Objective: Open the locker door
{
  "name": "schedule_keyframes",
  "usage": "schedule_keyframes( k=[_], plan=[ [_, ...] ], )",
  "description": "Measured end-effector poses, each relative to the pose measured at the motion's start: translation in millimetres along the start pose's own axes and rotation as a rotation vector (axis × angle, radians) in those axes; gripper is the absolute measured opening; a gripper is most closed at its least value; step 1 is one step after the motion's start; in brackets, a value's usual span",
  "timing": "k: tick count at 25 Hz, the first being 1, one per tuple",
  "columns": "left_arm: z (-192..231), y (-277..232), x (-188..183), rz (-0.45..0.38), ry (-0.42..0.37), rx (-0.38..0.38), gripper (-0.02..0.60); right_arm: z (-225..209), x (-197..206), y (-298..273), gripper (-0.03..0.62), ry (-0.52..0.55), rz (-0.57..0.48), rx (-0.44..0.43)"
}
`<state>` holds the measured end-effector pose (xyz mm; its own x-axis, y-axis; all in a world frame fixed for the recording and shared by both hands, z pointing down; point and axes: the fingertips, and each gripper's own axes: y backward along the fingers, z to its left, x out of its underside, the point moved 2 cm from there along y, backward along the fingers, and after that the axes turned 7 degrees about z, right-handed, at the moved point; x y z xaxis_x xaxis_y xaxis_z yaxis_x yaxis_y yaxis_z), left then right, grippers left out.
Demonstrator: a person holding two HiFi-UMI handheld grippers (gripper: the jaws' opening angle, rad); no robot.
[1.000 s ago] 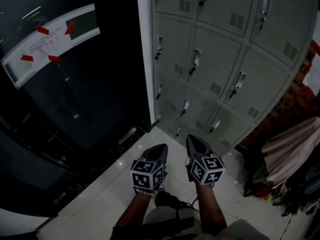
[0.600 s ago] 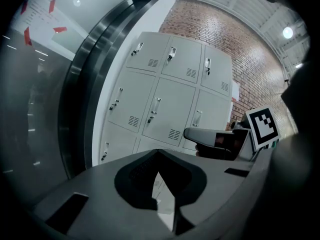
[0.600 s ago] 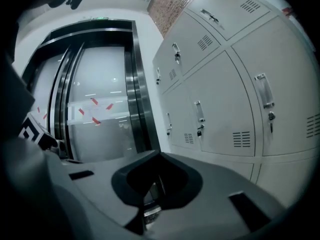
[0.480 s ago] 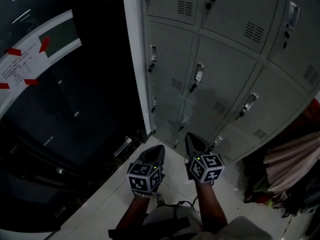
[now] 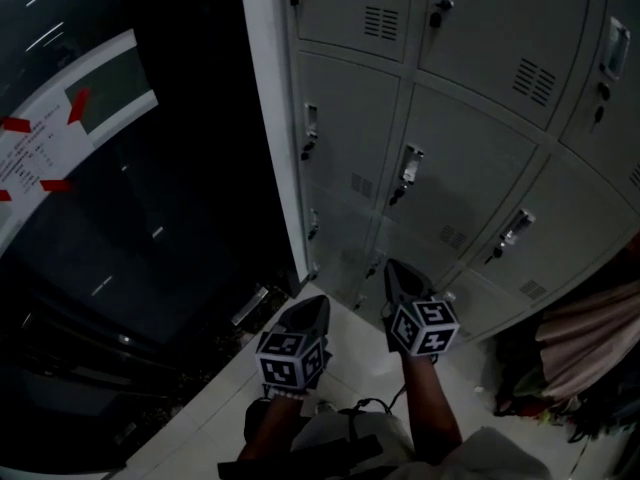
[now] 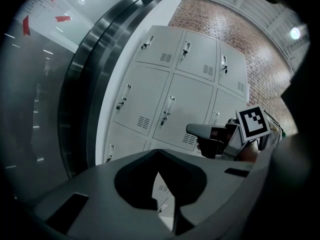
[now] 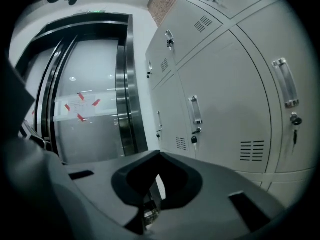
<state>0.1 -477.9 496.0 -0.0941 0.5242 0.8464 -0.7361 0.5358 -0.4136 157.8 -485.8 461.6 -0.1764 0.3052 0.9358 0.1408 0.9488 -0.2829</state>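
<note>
Head view showed grey lockers (image 5: 345,118) with all locker doors (image 5: 470,183) closed, so their contents were hidden. Before the lockers' bottom row, the left gripper (image 5: 316,302) and right gripper (image 5: 393,266) had jaws pressed together, empty. Both stood nearer the lockers than a second earlier.

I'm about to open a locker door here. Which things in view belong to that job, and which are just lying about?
For the job: locker bank, door handle, left gripper, right gripper, both shut and empty.
Just there: taped notice on the glass, heap of clothes beside the lockers.
</note>
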Motion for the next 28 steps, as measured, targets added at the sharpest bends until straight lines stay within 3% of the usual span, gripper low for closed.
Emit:
schedule_keyframes(
  k=[12, 28],
  plan=[
    [20.9, -48.4, -30.4, 0.041, -0.039, 0.047, -0.006, -22.1, -29.5, -33.8, 0.009, -0.017, -0.047, 0.092],
    [43.1, -122.9, -103.5, 0.088, -0.16, 0.254, -0.006, -59.8, -79.6, -74.2, 0.012, -0.047, -0.13, 0.326]
  ],
)
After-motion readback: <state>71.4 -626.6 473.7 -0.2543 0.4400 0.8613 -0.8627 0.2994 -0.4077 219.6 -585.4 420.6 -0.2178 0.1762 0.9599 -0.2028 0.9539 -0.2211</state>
